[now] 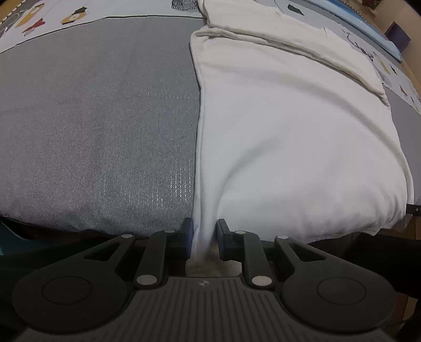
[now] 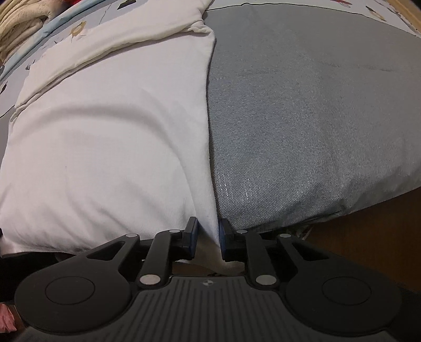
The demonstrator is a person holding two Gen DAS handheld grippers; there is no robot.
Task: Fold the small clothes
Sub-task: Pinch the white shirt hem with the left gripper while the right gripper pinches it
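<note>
A white garment (image 1: 289,136) lies folded on a grey padded surface (image 1: 92,131), with its near hem hanging over the front edge. In the left wrist view its left side edge runs straight down into my left gripper (image 1: 204,236). The jaws stand slightly apart with the hem corner loose between them. In the right wrist view the same garment (image 2: 105,136) fills the left half. Its right side edge drops between the fingers of my right gripper (image 2: 208,236), which is also a little open around the cloth. A cream folded band crosses the garment's far end.
The grey surface (image 2: 315,118) stretches to the right of the garment. A patterned sheet (image 1: 39,21) lies behind it. Folded cloths (image 2: 18,23) are piled at the far left. Wooden floor (image 2: 368,236) shows below the front edge.
</note>
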